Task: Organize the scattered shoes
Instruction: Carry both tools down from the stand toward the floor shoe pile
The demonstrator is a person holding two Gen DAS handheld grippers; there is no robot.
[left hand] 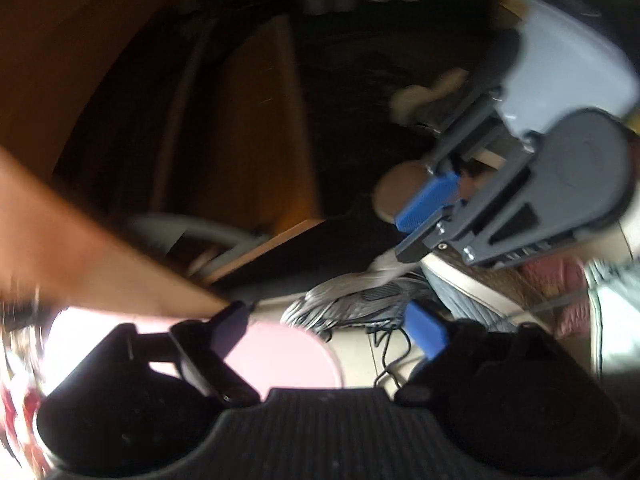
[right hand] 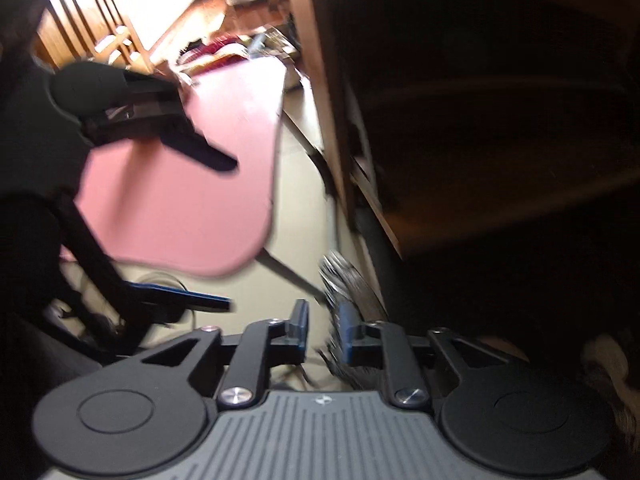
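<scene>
A grey knit sneaker (left hand: 360, 300) with black laces lies on the pale floor just ahead of my left gripper (left hand: 332, 328), which is open and empty. My right gripper (right hand: 322, 326) shows in its own view with jaws narrowly apart beside the same grey sneaker (right hand: 348, 284), whose edge lies by the right pad; the frame is blurred. The right gripper also shows in the left wrist view (left hand: 428, 220), above the sneaker. The left gripper also shows, open, in the right wrist view (right hand: 232, 236). Other shoes, a tan-soled one (left hand: 472, 280) and a white one (left hand: 612, 312), lie right of the sneaker.
A pink mat (right hand: 188, 200) covers the floor to the left. A dark wooden cabinet with open shelves (left hand: 256, 128) stands ahead, its edge (right hand: 320, 100) beside the sneaker. A fluffy pale slipper (left hand: 424, 96) sits deeper in the dark space.
</scene>
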